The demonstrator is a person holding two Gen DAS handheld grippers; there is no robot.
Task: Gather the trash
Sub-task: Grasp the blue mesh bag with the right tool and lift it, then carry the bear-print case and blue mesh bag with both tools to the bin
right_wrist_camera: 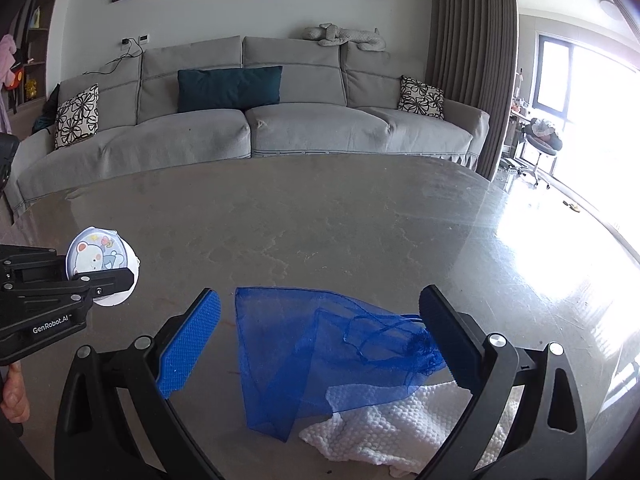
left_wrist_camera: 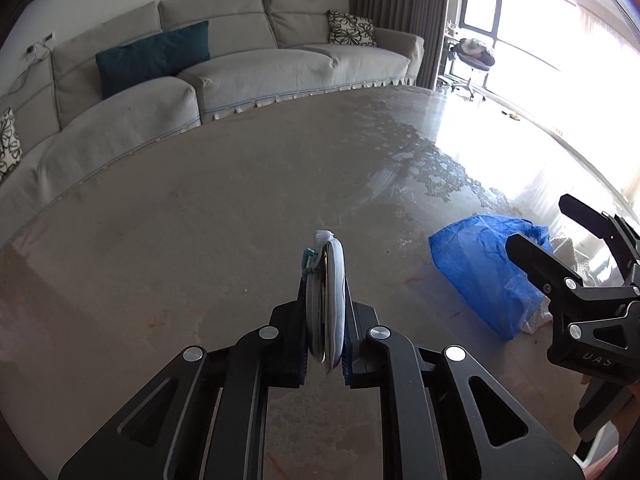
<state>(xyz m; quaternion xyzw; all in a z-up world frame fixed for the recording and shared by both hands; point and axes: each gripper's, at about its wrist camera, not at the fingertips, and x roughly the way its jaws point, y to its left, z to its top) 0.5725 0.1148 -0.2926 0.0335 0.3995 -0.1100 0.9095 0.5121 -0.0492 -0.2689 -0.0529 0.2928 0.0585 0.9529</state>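
Note:
My left gripper point(left_wrist_camera: 326, 276) is shut on a round white lid with a cartoon bear picture point(left_wrist_camera: 330, 300), held edge-on above the table; the lid's face shows in the right wrist view point(right_wrist_camera: 96, 258), at the left. My right gripper point(right_wrist_camera: 320, 328) is open, its blue-padded fingers point(right_wrist_camera: 192, 336) on either side of a sheer blue mesh bag point(right_wrist_camera: 320, 348) lying flat on the table. The bag also shows in the left wrist view point(left_wrist_camera: 480, 268), at the right. A crumpled white paper towel point(right_wrist_camera: 400, 424) lies partly under the bag's near end.
The grey stone table point(right_wrist_camera: 340, 224) stretches ahead, with glare on its right side. A grey sofa point(right_wrist_camera: 260, 120) with cushions stands beyond its far edge. A curtain point(right_wrist_camera: 468, 60) and a bright window are at the right.

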